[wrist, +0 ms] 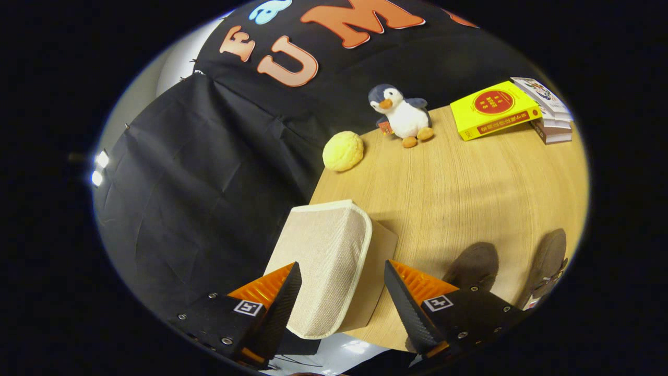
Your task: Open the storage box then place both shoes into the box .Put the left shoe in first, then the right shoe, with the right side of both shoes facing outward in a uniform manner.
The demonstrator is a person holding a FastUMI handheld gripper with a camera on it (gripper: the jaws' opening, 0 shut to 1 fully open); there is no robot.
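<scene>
Beige fabric box lid (326,261) btwn spread gripper (342,292) fingers, untouched

- the gripper (342,292) has two wedge-shaped fingers (284,300) that taper to a point, their inner faces ribbed with fine ridges.
- each finger sits on a dark, angular mounting block.
- small round silver screws dot both blocks, along their edges.
- a square white tag with a black pattern is fixed on top of each block, close to the base of the finger.
- the fingers stand apart, with a wide gap between them.
</scene>
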